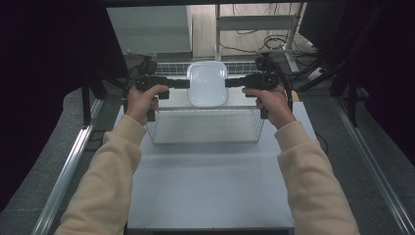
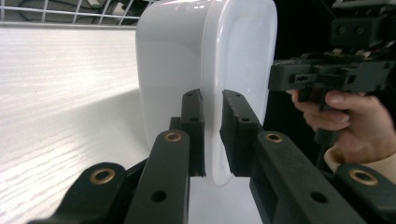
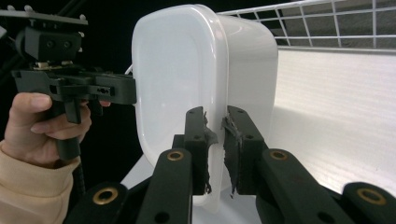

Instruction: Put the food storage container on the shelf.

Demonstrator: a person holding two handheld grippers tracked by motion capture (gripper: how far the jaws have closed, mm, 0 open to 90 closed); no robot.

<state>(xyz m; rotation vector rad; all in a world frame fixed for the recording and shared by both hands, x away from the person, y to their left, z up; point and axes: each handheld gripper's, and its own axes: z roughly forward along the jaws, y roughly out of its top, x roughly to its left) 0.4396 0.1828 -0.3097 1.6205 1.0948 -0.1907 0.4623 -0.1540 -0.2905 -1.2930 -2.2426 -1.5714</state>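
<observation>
Both pairs of jaws are clamped on the rim of one white plastic container, one pair on each of its opposite sides. In the high view the left gripper reaches in from the left and the right gripper from the right, and the container hangs between them, open side up, above the far part of a wire basket that stands on the white table.

In the left gripper view the two black jaws of the left gripper stand close together with the container's rim between them, one jaw against the outer wall and one just inside the lip. Farther off in that view the person's right hand grips the handle of the other gripper, whose jaws meet the container's far edge.

In the right gripper view the right gripper pinches the near rim of the container in the same way; its jaw pads look worn and frayed at the edges. Beyond the container the person's left hand, in a cream sleeve, holds the other gripper at the opposite rim. Part of the basket's white wire grid shows behind the container, with the pale wood-grain surface below it.

In the high view both cream-sleeved forearms come up from the bottom edge, the left hand and right hand level with each other on either side of the container.
</observation>
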